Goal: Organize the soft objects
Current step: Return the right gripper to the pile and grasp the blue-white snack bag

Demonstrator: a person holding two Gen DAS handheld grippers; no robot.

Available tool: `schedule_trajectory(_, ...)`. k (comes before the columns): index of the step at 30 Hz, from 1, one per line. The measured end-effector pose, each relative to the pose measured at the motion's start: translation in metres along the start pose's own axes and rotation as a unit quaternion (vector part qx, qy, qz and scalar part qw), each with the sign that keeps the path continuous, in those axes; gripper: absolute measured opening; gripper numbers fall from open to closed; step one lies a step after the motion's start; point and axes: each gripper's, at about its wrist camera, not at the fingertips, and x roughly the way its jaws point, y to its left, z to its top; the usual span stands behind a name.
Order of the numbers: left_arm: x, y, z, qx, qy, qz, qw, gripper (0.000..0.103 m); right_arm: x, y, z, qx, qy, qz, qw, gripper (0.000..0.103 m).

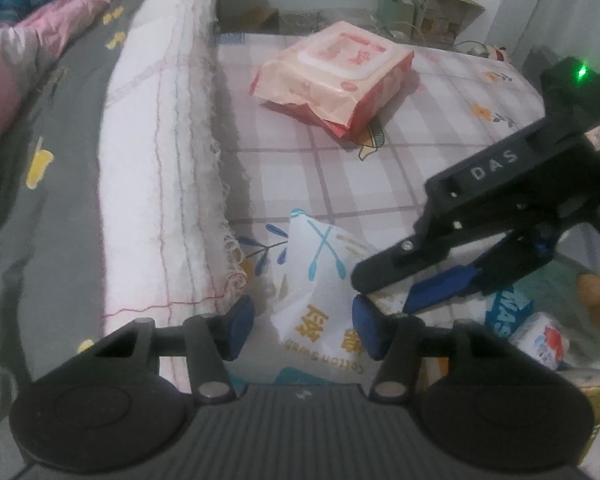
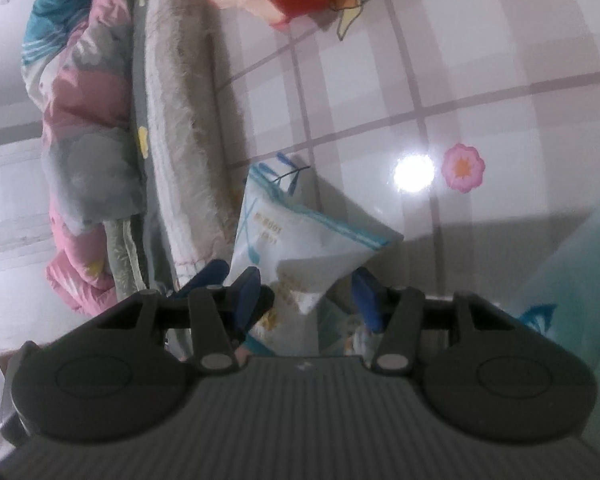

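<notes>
- The cotton swab bag (image 1: 320, 280), white with blue swab drawings, lies on the checked bed sheet (image 1: 340, 168) in the lower middle of the left wrist view, its upper corner tilted toward the folded white blanket (image 1: 160, 160) on the left; it looks like the thing now being handled
- The left gripper (image 1: 302, 330) stands spread, one blue pad on each side of the bag; the pads do not seem to press it, so this reads as lining up for a pinch, not a hold
- The right gripper (image 1: 384, 288) reaches in from the right of that view, pointing at the same bag; in its own view the right gripper (image 2: 308, 298) has the bag (image 2: 292, 240) between parted pads, with a clear gap on the right side; whether the left pad touches, I cannot tell
- Both claws probably meet on the one limp bag because it would sag from a single grip
- A pink wet-wipes pack (image 1: 332, 76) lies apart at the upper middle, untouched
- At the lower right edge small packets (image 1: 540, 340) lie bunched together, perhaps the gathering spot; no bin or box around them can be made out
</notes>
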Motion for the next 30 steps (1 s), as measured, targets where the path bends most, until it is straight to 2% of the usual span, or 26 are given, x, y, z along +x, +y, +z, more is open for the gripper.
schedule_trajectory(6,0.008,0.002,0.005,-0.013,0.015,-0.021,0.9996,0.06,0.01,-0.002,0.008,0.009,-0.001,0.01,1.0,0.051)
schedule_trajectory(9,0.01,0.002,0.007,-0.022,0.02,-0.033,0.999,0.057,0.013,0.003,0.009,0.001,-0.005,0.011,1.0,0.05)
schedule_trajectory(11,0.01,0.002,0.008,-0.028,0.02,-0.031,0.9989,0.052,0.016,0.008,0.009,-0.009,-0.01,0.008,1.0,0.048)
schedule_trajectory(13,0.009,0.005,0.009,-0.043,0.018,-0.033,0.9984,0.039,0.016,0.012,0.008,-0.024,-0.014,-0.002,1.0,0.043)
schedule_trajectory(15,0.005,0.007,0.009,-0.052,0.016,-0.038,0.9978,0.032,0.014,0.015,0.006,-0.036,-0.021,-0.005,0.999,0.035)
schedule_trajectory(22,-0.023,0.004,0.011,-0.07,-0.013,-0.033,0.9969,0.022,-0.009,0.029,0.0,-0.066,-0.046,0.014,0.997,0.027)
schedule_trajectory(30,-0.087,-0.022,0.013,-0.078,-0.073,-0.034,0.9938,0.019,-0.059,0.06,-0.026,-0.123,-0.085,0.043,0.988,0.024)
